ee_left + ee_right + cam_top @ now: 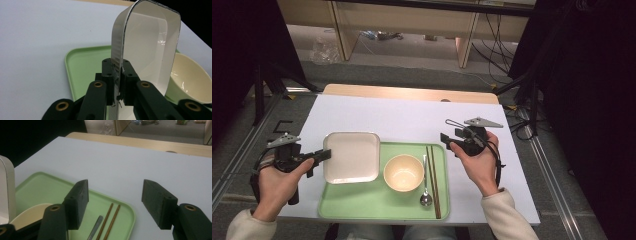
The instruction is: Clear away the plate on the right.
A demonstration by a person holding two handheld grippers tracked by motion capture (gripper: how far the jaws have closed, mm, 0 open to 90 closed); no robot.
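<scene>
A white square plate (352, 156) lies over the left part of a light green tray (367, 200). My left gripper (325, 155) is shut on the plate's left rim; in the left gripper view its pads (110, 72) pinch the edge of the plate (150, 47). A cream bowl (403, 172) sits in the middle of the tray, with a metal spoon (425, 186) and a pair of brown chopsticks (433, 181) to its right. My right gripper (446, 138) hovers open over the tray's far right corner, nothing between its fingers (79, 202).
The tray rests on a white table cover (412, 117) over a wooden table whose far edge (412, 93) shows. Bare white surface lies beyond and beside the tray. Dark curtains and stands flank the table.
</scene>
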